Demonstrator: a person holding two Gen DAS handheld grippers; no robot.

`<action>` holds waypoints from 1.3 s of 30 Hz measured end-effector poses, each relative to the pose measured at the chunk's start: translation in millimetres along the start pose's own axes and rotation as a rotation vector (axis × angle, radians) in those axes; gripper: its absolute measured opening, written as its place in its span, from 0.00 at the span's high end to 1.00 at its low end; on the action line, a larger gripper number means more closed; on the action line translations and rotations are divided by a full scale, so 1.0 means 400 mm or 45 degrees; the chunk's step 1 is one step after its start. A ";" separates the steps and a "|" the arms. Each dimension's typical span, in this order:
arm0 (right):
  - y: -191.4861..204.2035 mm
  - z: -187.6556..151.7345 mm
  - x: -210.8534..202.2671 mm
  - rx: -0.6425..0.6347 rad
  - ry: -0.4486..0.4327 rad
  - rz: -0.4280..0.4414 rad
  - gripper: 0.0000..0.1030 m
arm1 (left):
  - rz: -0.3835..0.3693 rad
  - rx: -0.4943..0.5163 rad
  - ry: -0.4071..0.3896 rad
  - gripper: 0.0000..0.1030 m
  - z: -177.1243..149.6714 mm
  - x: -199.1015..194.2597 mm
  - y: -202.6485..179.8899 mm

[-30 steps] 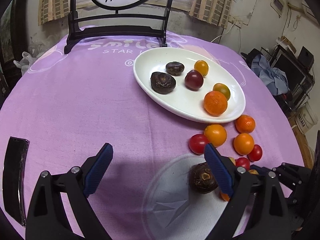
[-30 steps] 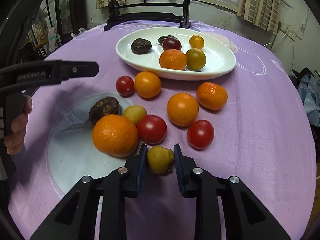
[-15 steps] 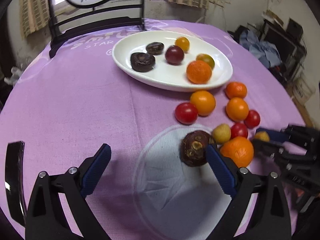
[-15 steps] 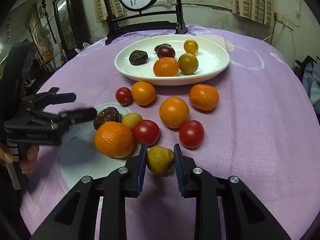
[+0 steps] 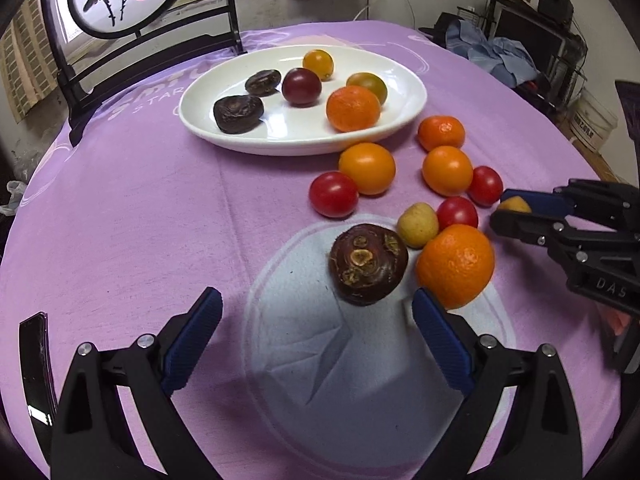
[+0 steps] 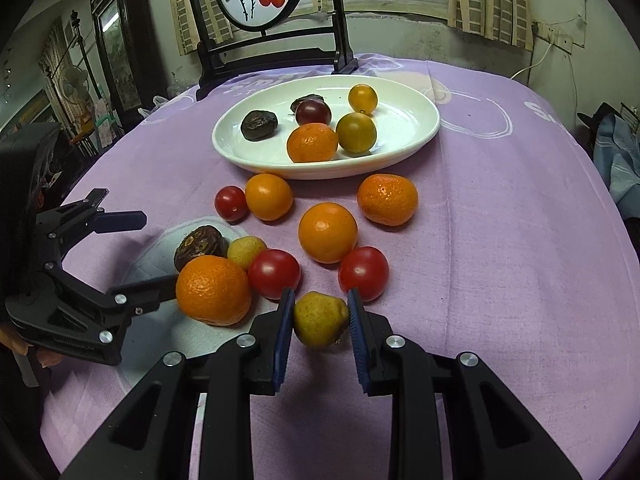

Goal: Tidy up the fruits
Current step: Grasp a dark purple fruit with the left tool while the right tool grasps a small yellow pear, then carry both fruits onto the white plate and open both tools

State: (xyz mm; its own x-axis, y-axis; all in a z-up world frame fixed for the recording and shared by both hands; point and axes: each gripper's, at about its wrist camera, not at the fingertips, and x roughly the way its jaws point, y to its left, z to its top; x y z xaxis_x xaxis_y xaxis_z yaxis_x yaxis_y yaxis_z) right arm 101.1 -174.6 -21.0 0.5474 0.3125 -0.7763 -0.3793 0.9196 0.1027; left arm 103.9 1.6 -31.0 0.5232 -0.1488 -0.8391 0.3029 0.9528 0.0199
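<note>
Left gripper (image 5: 316, 322) spread wide over a pale patch (image 5: 360, 380) of the purple cloth (image 5: 120, 220), holding nothing; blue pads (image 5: 192, 336) well apart. Just ahead of it, a dark brown fruit (image 5: 368, 263) resting on the patch, nearer the right-hand pad. Touching that fruit's right side, a large orange (image 5: 455, 266); behind the pair, a small yellow fruit (image 5: 417, 225) and a red tomato (image 5: 457, 213).

Farther back on the cloth, a second tomato (image 5: 333, 194) against an orange-yellow fruit (image 5: 367, 168), then a mandarin (image 5: 441, 133), another orange-yellow fruit (image 5: 447, 171) and a third tomato (image 5: 485, 185).

Beyond them, a white oval plate (image 5: 400, 76) carrying two dark wrinkled fruits (image 5: 238, 114), a dark red tomato (image 5: 301, 86), a yellow tomato (image 5: 318, 64), a greenish tomato (image 5: 367, 85) and an orange (image 5: 353, 108).

At far left of the right wrist view, the same left gripper (image 6: 158, 248) seen side-on, open around the brown fruit (image 6: 199, 242), lower finger close by the large orange (image 6: 213, 290).

Right gripper (image 6: 320, 316) clamped on a yellow-green fruit (image 6: 319, 318), pads pressing both sides, held just above the cloth (image 6: 500, 220) near its front edge. Directly behind it, two tomatoes (image 6: 273, 273), one to each side. In the left wrist view, right gripper (image 5: 510, 210) entering from the right with only a sliver of the yellow-green fruit (image 5: 514, 204) showing between the fingers.

Behind the plate (image 6: 404, 120), a dark stand (image 6: 272, 52) with a round painted panel.
</note>
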 end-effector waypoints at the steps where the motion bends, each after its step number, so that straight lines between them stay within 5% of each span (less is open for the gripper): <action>1: 0.002 0.000 0.000 -0.004 -0.001 0.001 0.73 | 0.001 0.004 0.003 0.14 -0.001 0.005 -0.002; 10: 0.018 -0.001 -0.006 -0.033 -0.010 -0.005 0.73 | -0.025 -0.007 -0.030 0.36 0.020 0.039 -0.024; 14: 0.019 -0.002 -0.009 -0.033 -0.020 -0.008 0.73 | -0.058 0.012 -0.062 0.60 0.027 0.036 -0.041; 23: -0.008 0.011 -0.049 0.060 -0.095 0.036 0.73 | -0.156 -0.124 -0.120 0.60 0.037 -0.036 0.001; 32: 0.005 0.109 -0.153 0.041 -0.310 0.017 0.73 | -0.085 -0.131 -0.288 0.60 0.131 -0.159 0.007; 39: -0.015 0.249 -0.072 0.065 -0.325 -0.002 0.73 | -0.015 -0.229 -0.286 0.60 0.255 -0.081 0.050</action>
State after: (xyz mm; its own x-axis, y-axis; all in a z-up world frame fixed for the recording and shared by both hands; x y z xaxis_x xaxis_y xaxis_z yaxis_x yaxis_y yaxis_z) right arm 161.9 -165.2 62.8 0.7211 0.3548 -0.5952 -0.3434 0.9290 0.1377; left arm 174.4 -1.4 51.9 0.6899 -0.1959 -0.6969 0.1745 0.9793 -0.1025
